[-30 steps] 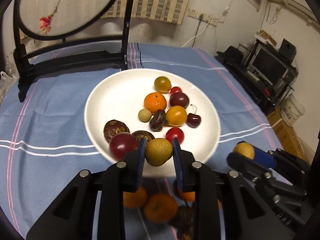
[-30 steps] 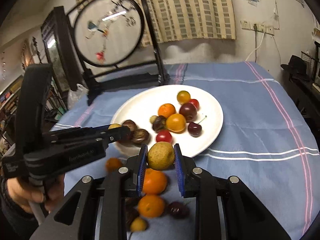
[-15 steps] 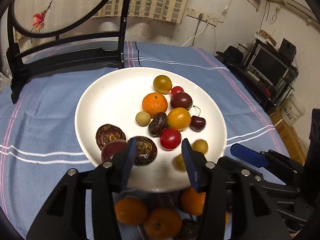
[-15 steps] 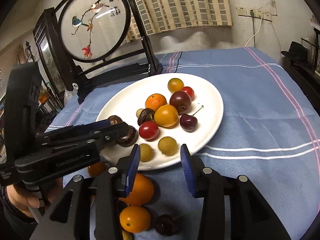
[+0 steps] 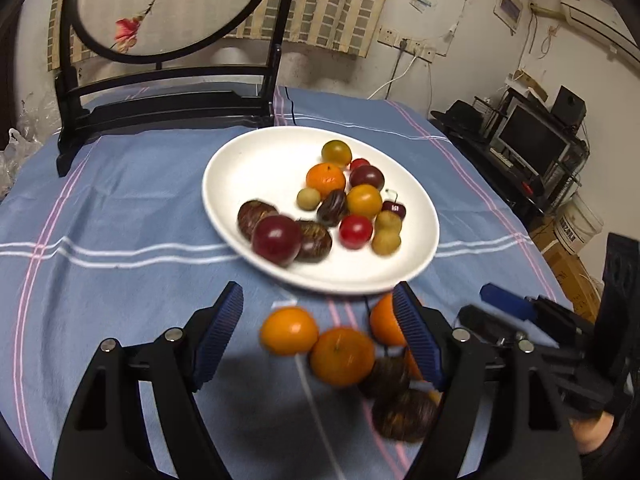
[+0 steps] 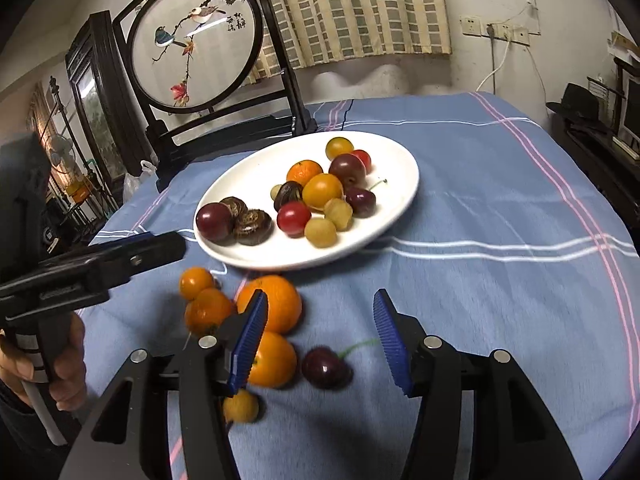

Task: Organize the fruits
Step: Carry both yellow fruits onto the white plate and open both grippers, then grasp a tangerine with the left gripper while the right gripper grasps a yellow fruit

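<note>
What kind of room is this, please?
Probably a lived-in home room: a table under a blue striped tablecloth, a round embroidered screen at its far edge, and a computer monitor on a cluttered side desk.

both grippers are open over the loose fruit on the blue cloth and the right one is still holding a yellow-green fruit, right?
Not quite. The right gripper holds nothing: the right wrist view shows its jaws spread with only cloth between them, near a dark cherry. The rest stands: the left gripper is open too, over loose fruit on the blue cloth, in front of the white plate.
</note>
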Tool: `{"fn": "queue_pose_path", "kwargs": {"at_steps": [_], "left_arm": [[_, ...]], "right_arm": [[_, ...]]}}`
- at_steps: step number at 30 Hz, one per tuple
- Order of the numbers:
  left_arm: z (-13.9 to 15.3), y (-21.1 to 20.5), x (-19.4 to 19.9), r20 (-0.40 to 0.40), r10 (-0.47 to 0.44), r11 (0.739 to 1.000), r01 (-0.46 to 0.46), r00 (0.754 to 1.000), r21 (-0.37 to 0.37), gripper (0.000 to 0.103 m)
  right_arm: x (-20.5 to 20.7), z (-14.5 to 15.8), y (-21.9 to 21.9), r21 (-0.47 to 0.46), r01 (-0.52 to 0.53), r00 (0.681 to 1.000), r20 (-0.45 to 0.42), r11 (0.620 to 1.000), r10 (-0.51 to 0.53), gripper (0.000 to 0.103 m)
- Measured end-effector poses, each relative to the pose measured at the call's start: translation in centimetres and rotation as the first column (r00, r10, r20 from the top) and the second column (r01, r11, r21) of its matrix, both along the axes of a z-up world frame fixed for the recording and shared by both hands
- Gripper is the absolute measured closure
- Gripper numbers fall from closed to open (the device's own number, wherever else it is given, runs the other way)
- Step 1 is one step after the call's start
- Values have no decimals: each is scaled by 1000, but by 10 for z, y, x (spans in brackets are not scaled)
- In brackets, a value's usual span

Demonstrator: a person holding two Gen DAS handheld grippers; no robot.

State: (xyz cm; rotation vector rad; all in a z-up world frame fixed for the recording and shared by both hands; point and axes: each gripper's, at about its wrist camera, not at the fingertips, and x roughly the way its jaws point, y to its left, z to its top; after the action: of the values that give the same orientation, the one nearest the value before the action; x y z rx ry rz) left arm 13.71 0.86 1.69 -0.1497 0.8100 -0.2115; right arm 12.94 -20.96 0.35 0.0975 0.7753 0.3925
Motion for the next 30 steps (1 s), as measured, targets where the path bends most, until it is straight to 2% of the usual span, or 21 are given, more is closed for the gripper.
{"fn": "queue_pose_path", "kwargs": {"at_steps": [3,8,12,14,20,22,25,26,30], "left_arm": [[-11,11,-12,-18,9,1000,-9,1000,-4,28],[-25,22,-26,-50,29,999,-27,998,39,28],[-27,23,-27,-54,34,998,-31,998,63,28],[-27,23,-26,-55,38,997,-34,998,74,28],[-27,26,-27,-64,30,997,-26,998,67,28],[-26,25,-27,-62,25,997,-21,998,68,28],[-26,26,-26,-65,26,998,-22,998,66,28],[-27,27,-26,-68,26,998,-22,997,61,28],[-31,30,-23,-81,41,997,-36,996,63,28]], "right_arm": [[-9,-2,-4,4,13,1000,4,1000,-13,41],[-23,-8,-4,19,-15,999,-32,1000,15,41],[-40,-18,11,-50,-86,994,-77,995,82,43],[-47,-23,21,-82,-128,988,-93,988,120,49],[-47,-31,50,-178,-205,975,-127,963,184,49],[-45,-33,65,-251,-225,973,-113,942,202,48],[-43,-32,75,-273,-246,969,-109,930,224,73],[-43,-32,76,-278,-246,969,-107,929,224,76],[-45,-32,64,-212,-228,972,-109,950,208,77]]}}
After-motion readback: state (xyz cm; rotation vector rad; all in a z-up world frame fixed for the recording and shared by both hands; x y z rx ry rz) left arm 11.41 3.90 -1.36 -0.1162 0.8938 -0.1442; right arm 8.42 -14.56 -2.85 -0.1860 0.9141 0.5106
